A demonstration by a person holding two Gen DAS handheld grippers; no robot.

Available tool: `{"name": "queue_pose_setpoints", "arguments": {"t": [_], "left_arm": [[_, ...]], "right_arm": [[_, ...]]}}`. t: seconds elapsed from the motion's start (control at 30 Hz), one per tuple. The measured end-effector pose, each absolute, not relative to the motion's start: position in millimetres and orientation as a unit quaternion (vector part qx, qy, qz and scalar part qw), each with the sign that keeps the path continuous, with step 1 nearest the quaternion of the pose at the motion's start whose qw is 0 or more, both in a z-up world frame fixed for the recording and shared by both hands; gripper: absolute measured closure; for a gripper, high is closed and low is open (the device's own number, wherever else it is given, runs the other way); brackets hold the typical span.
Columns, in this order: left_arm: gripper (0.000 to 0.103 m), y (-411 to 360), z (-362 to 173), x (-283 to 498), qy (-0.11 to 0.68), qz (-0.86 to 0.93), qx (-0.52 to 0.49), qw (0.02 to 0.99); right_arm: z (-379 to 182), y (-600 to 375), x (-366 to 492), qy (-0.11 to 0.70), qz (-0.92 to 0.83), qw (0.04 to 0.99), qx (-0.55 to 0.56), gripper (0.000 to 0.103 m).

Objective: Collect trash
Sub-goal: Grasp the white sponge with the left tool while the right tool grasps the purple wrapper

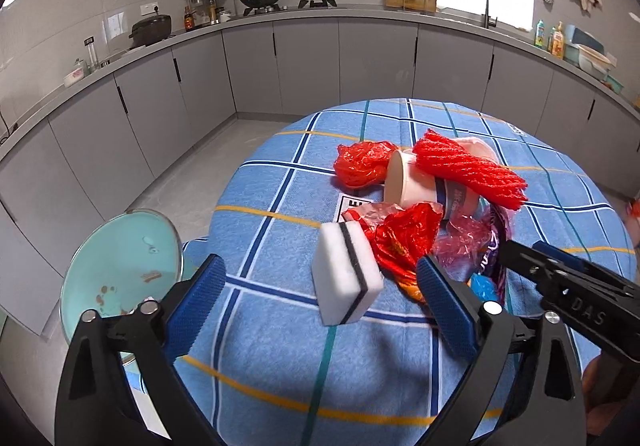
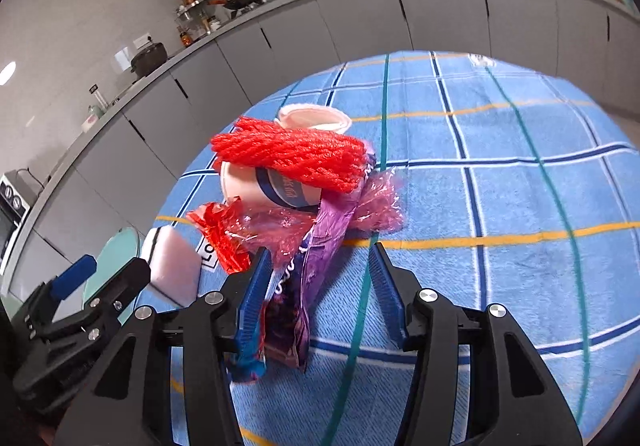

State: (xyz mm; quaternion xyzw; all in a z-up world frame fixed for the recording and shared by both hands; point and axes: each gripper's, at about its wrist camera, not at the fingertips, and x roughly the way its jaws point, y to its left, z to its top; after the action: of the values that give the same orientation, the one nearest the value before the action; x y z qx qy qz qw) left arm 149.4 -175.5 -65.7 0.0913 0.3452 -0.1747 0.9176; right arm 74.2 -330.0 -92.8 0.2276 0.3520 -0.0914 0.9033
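A pile of trash lies on the blue checked tablecloth (image 1: 280, 366): a red mesh net (image 1: 468, 166) over a tipped paper cup (image 1: 412, 182), a red plastic bag (image 1: 364, 162), a crumpled red wrapper (image 1: 404, 238), pink cellophane (image 2: 376, 202) and a purple wrapper (image 2: 296, 298). A white sponge with a black stripe (image 1: 346, 274) stands between the wide fingers of my left gripper (image 1: 320, 282), which is open and not pressing on it. My right gripper (image 2: 320, 282) is open around the purple wrapper, which lies against its left finger; the other finger is apart from it.
A teal dish (image 1: 120, 266) with food stains sits at the table's left edge, beside my left gripper. Grey kitchen cabinets (image 1: 304, 62) and a worktop with a stove and sink run round the back. The cloth to the right of the pile is bare.
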Motion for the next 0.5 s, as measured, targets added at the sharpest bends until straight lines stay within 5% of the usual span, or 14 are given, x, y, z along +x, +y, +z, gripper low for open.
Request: {"name": "queue_pose_setpoints", "arguments": {"t": [0.13, 0.17, 0.23, 0.5], "left_arm": [[0.028, -182.4, -73.9, 158.5, 0.354, -0.175, 0.098, 0.913], [0.029, -183.0, -76.5, 160.4, 0.358, -0.176, 0.098, 0.912], [0.034, -182.9, -82.2, 163.6, 0.365, -0.179, 0.093, 0.909], [0.072, -178.8, -95.9, 167.9, 0.383, -0.203, 0.073, 0.898]], "right_arm": [[-106.3, -333.9, 86.3, 0.375, -0.079, 0.888, 0.256, 0.055], [-110.3, -335.1, 87.4, 0.381, -0.070, 0.883, 0.265, 0.071], [-112.2, -336.6, 87.0, 0.386, -0.063, 0.880, 0.269, 0.081], [-95.3, -347.2, 62.5, 0.366, -0.066, 0.888, 0.270, 0.083]]}}
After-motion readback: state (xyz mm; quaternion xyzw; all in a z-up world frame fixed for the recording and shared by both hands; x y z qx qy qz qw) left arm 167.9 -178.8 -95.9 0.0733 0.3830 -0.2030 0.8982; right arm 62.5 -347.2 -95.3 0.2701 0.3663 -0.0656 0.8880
